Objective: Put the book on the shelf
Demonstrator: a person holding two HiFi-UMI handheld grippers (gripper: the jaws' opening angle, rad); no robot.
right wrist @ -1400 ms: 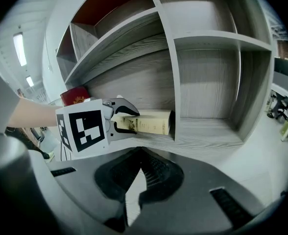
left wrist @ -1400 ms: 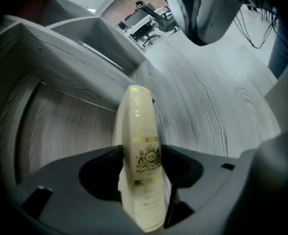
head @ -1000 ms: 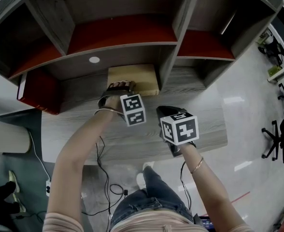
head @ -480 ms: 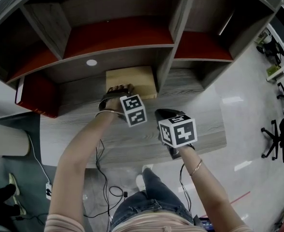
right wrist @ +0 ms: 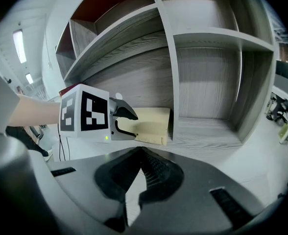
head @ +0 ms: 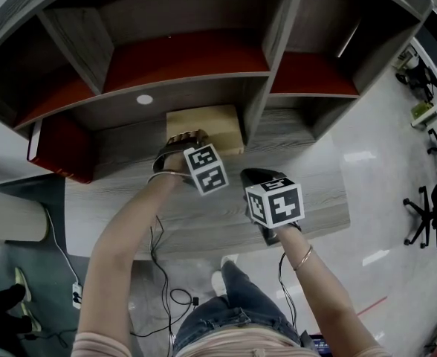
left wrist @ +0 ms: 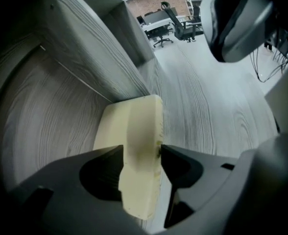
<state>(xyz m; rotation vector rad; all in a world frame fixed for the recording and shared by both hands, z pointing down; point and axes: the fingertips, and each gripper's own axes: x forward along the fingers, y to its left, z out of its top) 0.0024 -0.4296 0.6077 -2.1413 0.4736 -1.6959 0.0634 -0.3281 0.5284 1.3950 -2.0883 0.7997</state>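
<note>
left gripper view shows the left claw (left wrist: pixel 140 153) clamped on the near edge of the pale tan book (left wrist: pixel 130 121), which lies flat on the grey wood desk (left wrist: pixel 207 111) under the shelf (head: pixel 189 80), against an upright divider (head: pixel 257 103), while the right claw (right wrist: pixel 140 155) hangs closed and empty nearby.
</note>
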